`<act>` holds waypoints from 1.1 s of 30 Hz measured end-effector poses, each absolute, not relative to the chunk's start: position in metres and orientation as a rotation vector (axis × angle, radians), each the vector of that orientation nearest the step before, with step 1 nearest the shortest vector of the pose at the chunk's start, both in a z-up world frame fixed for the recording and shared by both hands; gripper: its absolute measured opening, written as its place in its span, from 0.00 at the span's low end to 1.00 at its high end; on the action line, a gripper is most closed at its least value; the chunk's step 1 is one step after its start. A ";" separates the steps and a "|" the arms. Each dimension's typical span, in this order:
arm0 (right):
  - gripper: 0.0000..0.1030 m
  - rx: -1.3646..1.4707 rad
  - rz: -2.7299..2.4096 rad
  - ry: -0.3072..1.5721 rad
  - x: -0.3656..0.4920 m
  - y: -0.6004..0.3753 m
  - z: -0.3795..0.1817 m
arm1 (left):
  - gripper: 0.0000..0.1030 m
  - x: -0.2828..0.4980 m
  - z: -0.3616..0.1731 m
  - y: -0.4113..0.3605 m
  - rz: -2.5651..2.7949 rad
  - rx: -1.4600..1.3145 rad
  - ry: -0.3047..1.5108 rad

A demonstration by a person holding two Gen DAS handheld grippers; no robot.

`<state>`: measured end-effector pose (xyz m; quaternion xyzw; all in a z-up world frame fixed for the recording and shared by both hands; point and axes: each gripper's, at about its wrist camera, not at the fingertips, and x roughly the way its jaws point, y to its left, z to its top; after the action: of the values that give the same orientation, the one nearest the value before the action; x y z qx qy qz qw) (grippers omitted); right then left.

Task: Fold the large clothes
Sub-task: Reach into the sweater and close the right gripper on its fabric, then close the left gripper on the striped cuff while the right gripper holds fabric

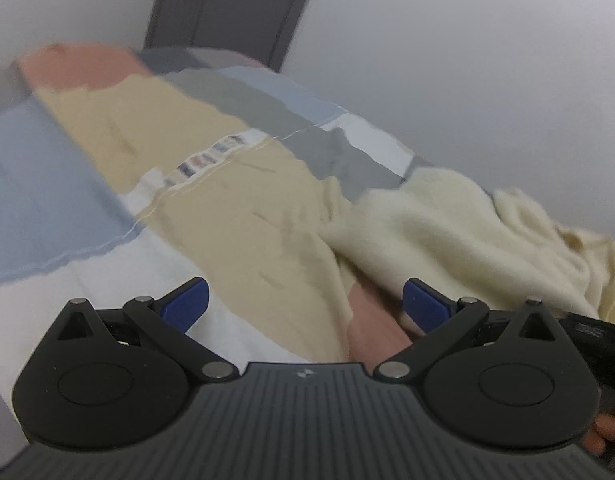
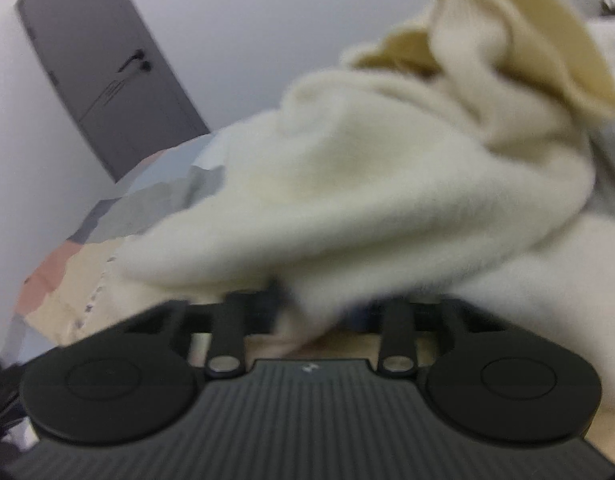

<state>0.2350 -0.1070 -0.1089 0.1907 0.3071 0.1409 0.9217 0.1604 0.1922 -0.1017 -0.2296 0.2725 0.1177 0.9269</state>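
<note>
One cream garment (image 1: 447, 232) is lying crumpled on the patchwork bedspread (image 1: 87, 184) at two o'clock from the gaping, empty left gripper (image 1: 303, 308); the right gripper (image 2: 319, 312) is sitting nearer, its grip hidden under fabric.

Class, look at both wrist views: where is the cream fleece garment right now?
The cream fleece garment lies bunched on the patchwork bedspread, right of the left view; in the right view it drapes over the right hand-held gripper.

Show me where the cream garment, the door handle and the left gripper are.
cream garment (image 2: 347, 168): right wrist view, its bulging middle.
door handle (image 2: 132, 60): right wrist view, dark lever.
left gripper (image 1: 305, 306): left wrist view, between blue fingertips.
</note>
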 end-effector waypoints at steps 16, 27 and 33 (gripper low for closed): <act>0.06 0.367 0.283 0.384 0.135 -0.203 0.001 | 1.00 0.118 -0.073 0.184 0.097 -0.559 0.498; 0.06 0.425 0.080 0.523 0.161 -0.292 -0.035 | 1.00 0.114 -0.078 0.122 -0.013 -0.392 0.549; 0.09 0.301 0.038 0.618 0.184 -0.285 -0.059 | 1.00 0.134 -0.098 0.113 -0.049 -0.422 0.600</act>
<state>0.1838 -0.2852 -0.0587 0.1474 0.3029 0.0185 0.9414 0.1341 0.1126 -0.0978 -0.2064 0.2931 -0.0241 0.9332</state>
